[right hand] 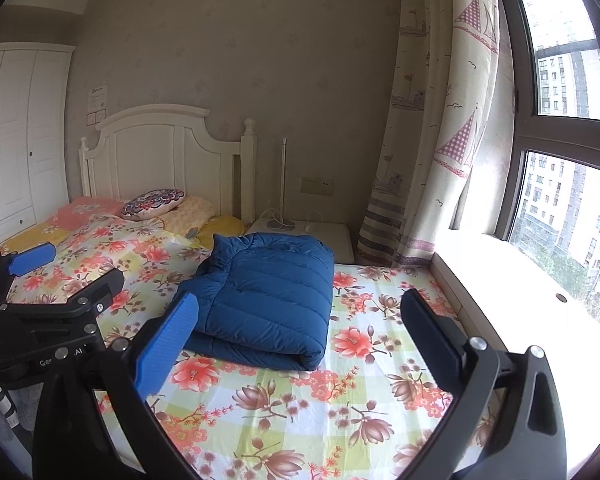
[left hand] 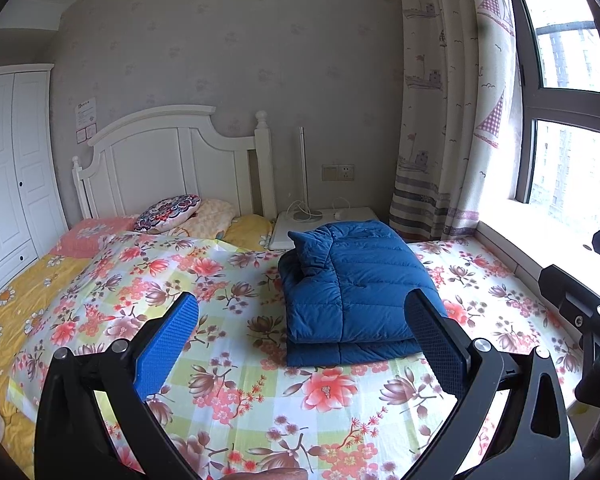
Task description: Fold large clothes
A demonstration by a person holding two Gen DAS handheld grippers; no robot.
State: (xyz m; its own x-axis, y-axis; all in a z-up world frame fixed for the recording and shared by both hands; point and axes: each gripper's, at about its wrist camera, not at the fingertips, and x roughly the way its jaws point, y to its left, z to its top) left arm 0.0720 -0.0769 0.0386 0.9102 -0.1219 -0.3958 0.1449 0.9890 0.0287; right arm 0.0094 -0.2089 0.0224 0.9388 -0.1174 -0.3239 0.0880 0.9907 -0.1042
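- Right now my left gripper [left hand: 302, 328] is spread wide and grasps nothing, held above the bed's floral sheet [left hand: 228, 380] on the near side of the jacket.
- My right gripper [right hand: 300, 326] is likewise spread wide and empty, its blue pad [right hand: 168, 344] overlapping the jacket's near left corner in the picture; I cannot tell whether it touches.
- A blue quilted jacket [left hand: 352, 284] lies folded into a thick rectangle on the sheet, collar end toward the headboard, folded edge toward me.
- Only the left wrist view shows the right gripper's black frame, at the picture's right edge beside the jacket.
- Only the right wrist view shows the left gripper's blue finger [right hand: 32, 258] and black body, left of the jacket, and the apartment blocks [right hand: 560, 208] through the window.
- Beyond the jacket stands a white nightstand [left hand: 324, 224] with a slim lamp and cables on it.
- Left of the jacket, toward the white headboard [left hand: 172, 160], lie a patterned round cushion [left hand: 168, 212], a pink pillow and yellow bedding.
- Right of the jacket runs a pale window sill [right hand: 520, 280], with a sailboat-print curtain [left hand: 452, 120] hanging behind it.
- A white wardrobe [left hand: 8, 160] stands far left of the jacket, against a wall with pale patterned wallpaper.
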